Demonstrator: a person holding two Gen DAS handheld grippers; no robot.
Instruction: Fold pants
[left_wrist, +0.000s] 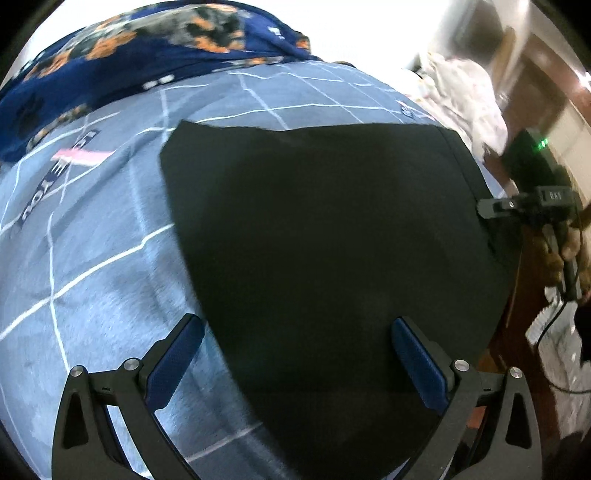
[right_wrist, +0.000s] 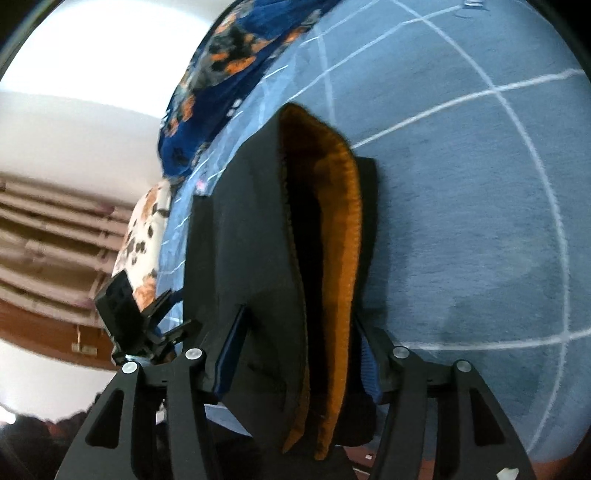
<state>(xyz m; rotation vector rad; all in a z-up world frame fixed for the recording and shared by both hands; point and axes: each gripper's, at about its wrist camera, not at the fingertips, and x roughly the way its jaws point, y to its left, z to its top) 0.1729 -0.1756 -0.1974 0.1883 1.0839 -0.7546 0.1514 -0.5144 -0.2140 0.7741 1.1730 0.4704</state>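
Observation:
Black pants (left_wrist: 325, 236) lie folded into a wide block on a blue checked bed sheet (left_wrist: 92, 258). My left gripper (left_wrist: 295, 365) is open above their near edge, one blue pad (left_wrist: 173, 362) over the sheet, the other (left_wrist: 421, 365) over the cloth. My right gripper (right_wrist: 301, 362) has its jaws partly closed around the pants' open waistband (right_wrist: 258, 240), whose orange fleece lining (right_wrist: 340, 236) shows. In the left wrist view the right gripper (left_wrist: 487, 208) sits at the pants' right edge.
A dark blue blanket with orange paw prints (left_wrist: 122, 48) lies bunched at the far side of the bed. White bedding (left_wrist: 465, 92) and a wooden bed frame (left_wrist: 517, 317) are at the right. A patterned pillow (right_wrist: 147, 236) and curtains (right_wrist: 48, 229) show at the left in the right wrist view.

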